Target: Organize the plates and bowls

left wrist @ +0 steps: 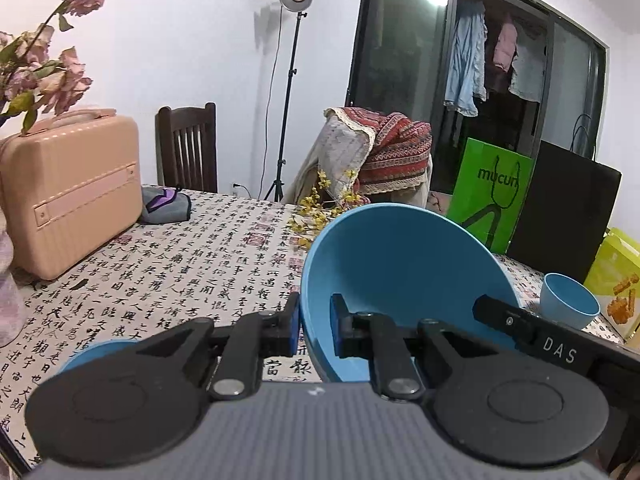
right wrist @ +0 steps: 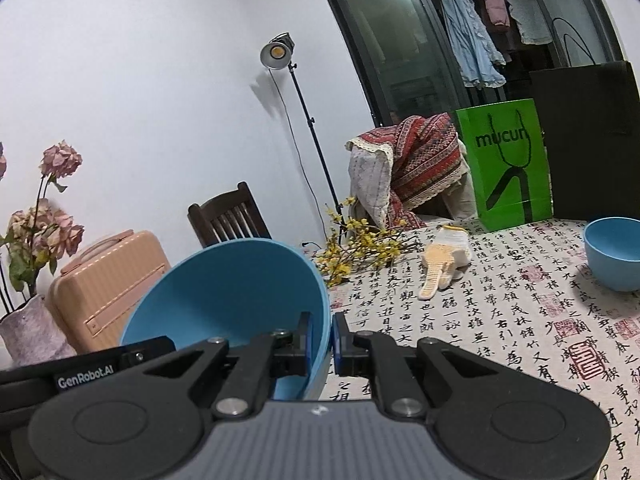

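Observation:
A large blue bowl hangs tilted above the table, held by both grippers on opposite rims. My left gripper is shut on its left rim, one pad inside the wall and one outside. My right gripper is shut on the right rim of the same bowl. A smaller blue bowl stands upright on the tablecloth to the right, also in the left wrist view as the small bowl. The edge of a blue plate shows low on the left, mostly hidden by the gripper body.
A peach suitcase and a vase of dried pink flowers stand at the left. Yellow flower sprigs and a knitted glove lie mid-table. A green bag and a black bag stand behind, and chairs line the far edge.

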`<action>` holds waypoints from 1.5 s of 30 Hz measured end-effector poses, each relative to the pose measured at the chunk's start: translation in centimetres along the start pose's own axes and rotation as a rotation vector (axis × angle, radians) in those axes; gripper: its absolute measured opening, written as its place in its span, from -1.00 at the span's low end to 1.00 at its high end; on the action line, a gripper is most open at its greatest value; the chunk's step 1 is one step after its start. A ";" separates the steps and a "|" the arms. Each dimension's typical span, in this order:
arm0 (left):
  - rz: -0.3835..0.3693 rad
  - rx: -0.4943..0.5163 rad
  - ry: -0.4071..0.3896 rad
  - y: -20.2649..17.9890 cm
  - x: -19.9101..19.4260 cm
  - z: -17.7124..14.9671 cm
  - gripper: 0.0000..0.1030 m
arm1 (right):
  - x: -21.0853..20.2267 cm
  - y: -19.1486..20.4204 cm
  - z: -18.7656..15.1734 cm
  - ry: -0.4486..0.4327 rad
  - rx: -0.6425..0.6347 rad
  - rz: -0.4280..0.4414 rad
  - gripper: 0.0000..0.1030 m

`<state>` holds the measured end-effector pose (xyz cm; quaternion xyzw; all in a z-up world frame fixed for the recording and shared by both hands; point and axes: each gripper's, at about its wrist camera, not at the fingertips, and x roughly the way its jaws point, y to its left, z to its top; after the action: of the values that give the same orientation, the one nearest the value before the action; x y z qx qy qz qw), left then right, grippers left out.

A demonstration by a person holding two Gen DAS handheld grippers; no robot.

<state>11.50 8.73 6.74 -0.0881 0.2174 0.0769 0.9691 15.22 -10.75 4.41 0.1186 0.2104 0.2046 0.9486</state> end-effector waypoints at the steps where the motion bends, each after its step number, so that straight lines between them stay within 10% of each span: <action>1: 0.003 -0.002 -0.001 0.2 -0.1 0.0 -0.71 | 0.0 0.2 0.0 0.001 -0.002 0.004 -0.81; 45: 0.147 -0.102 -0.027 6.8 -2.5 0.0 -0.71 | 2.8 6.8 -0.9 0.058 -0.071 0.156 -0.81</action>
<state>7.93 15.09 6.87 -0.1201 0.2059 0.1598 0.9579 14.78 -3.35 4.76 0.0951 0.2203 0.2887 0.9269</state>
